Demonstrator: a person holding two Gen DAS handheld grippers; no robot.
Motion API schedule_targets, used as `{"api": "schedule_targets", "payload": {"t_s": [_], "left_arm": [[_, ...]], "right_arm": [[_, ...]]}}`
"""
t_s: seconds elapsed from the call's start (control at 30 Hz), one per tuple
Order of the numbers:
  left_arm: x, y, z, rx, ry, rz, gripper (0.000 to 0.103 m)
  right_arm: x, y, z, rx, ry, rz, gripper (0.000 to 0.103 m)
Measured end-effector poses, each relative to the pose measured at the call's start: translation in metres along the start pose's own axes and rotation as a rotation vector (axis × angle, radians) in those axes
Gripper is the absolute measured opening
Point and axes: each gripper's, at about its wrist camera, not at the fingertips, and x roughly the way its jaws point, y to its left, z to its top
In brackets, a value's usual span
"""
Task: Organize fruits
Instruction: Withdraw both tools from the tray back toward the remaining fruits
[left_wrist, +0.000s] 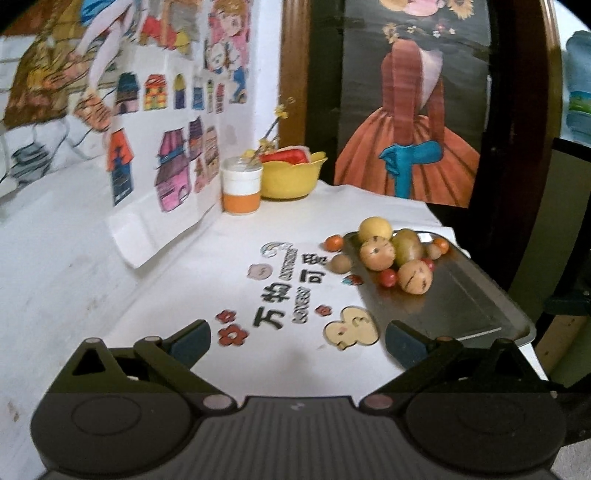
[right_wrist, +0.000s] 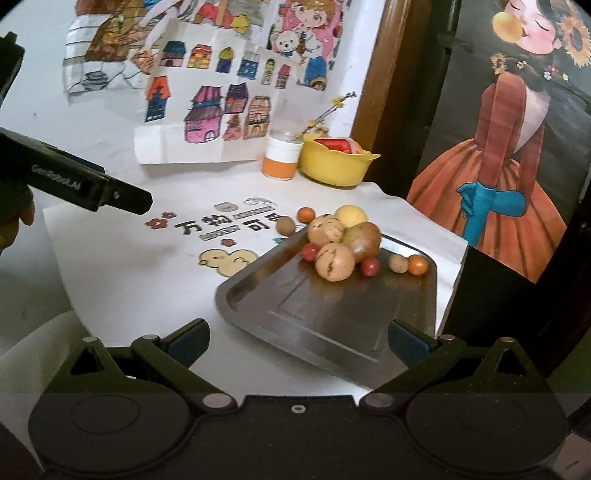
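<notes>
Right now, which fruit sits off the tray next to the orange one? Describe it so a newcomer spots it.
Start at the metal tray on the white cloth, then go to its far left corner. Just outside the rim lies a small brown kiwi, beside an orange tomato. It is the only dull brown, fuzzy-looking fruit off the tray.

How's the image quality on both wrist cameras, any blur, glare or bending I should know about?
Left wrist view: soft all over, the fruit pile slightly blurred, and the brown frame bowed by the fisheye. Right wrist view: sharper, with dull reflections of the fruit on the metal tray; the corners go black, and the other gripper casts a soft shadow on the cloth.
</notes>
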Motion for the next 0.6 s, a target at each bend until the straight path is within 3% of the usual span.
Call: {"api": "schedule_targets", "payload": {"t_s": [0.6], "left_arm": [[-0.001,0.041,-0.006,-0.088,0.034,0.048,0.103]], "right_arm": [[0.014,0.046,0.027,-0.113,0.012,0.142,0.102]]}}
